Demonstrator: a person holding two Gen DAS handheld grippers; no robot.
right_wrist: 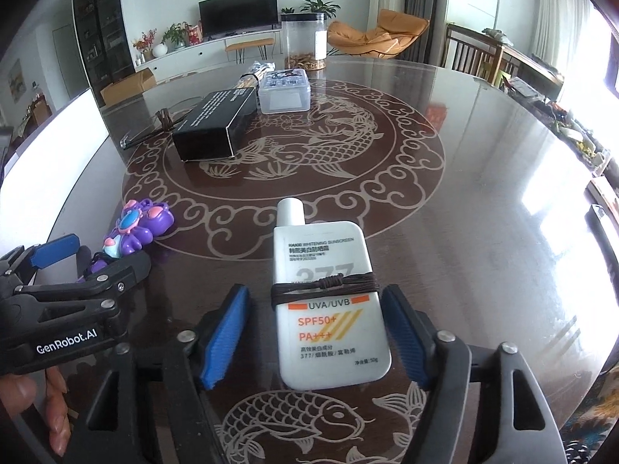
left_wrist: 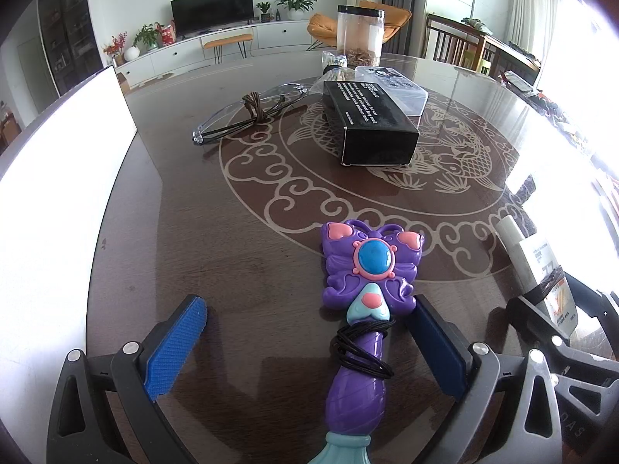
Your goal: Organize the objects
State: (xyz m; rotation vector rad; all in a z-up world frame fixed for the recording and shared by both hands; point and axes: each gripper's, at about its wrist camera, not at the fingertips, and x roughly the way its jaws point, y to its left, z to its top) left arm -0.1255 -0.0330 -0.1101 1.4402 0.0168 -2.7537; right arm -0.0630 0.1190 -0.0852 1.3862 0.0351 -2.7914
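Daylight blows out the right edge; glossy table [right_wrist: 483,201] glares, fisheye-warped.

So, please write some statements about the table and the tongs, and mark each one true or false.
1. A dark cord is wound around the sunscreen bottle. True.
2. The wand is green. False: it is purple.
3. The left tongs are closed flat with nothing between them. False: they are open, with the wand's handle between them.
4. The black box lies on the table. True.
5. The jar lies on its side. False: it stands upright.
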